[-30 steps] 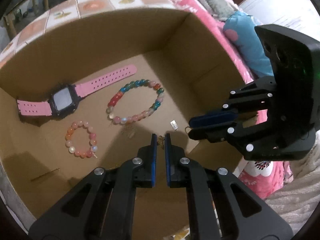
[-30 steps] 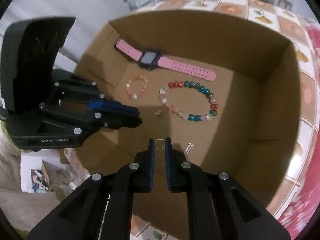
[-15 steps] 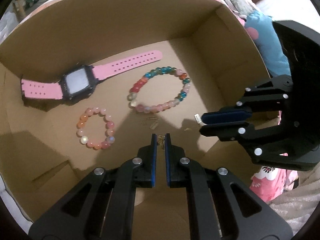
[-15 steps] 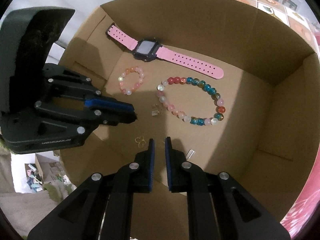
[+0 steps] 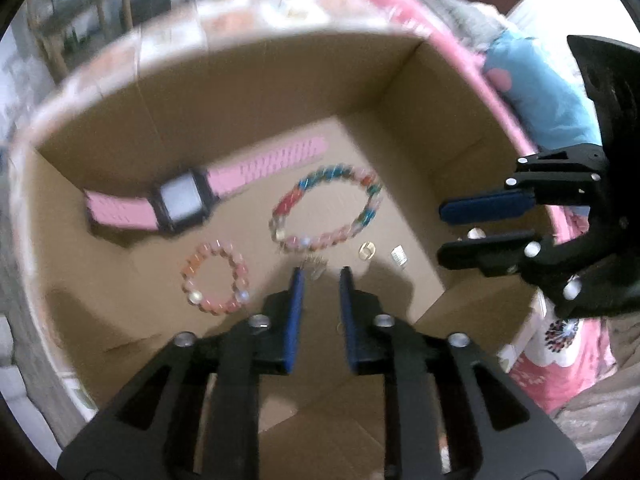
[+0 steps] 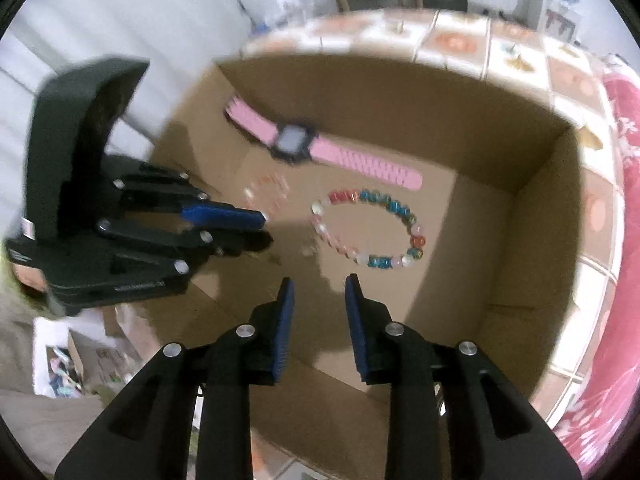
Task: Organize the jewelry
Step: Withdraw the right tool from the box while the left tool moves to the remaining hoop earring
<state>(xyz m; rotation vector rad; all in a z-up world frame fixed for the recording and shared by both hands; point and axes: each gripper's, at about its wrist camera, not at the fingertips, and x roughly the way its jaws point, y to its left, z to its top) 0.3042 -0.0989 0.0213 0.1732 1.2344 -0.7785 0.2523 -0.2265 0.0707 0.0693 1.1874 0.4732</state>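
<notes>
The jewelry lies flat on the cardboard box (image 5: 400,92) floor: pink watch (image 5: 180,202) along the far wall, multicolour bracelet (image 5: 326,208) mid-floor, small pink bracelet (image 5: 216,276) nearer the near edge, each apart to avoid tangling. Left gripper (image 5: 320,276) and right gripper (image 6: 318,282) hover above, fingers having just opened, nothing between them.

Your left gripper (image 5: 322,276) points steeply down, jaws just been opening, now apart w/ nothing between the blue pads. Your right gripper (image 6: 320,282) is same: angled down, jaws just been opening, gap empty. Both sit side by side, tips near each other but not touching. Frames blurred, esp. left wrist view.
</notes>
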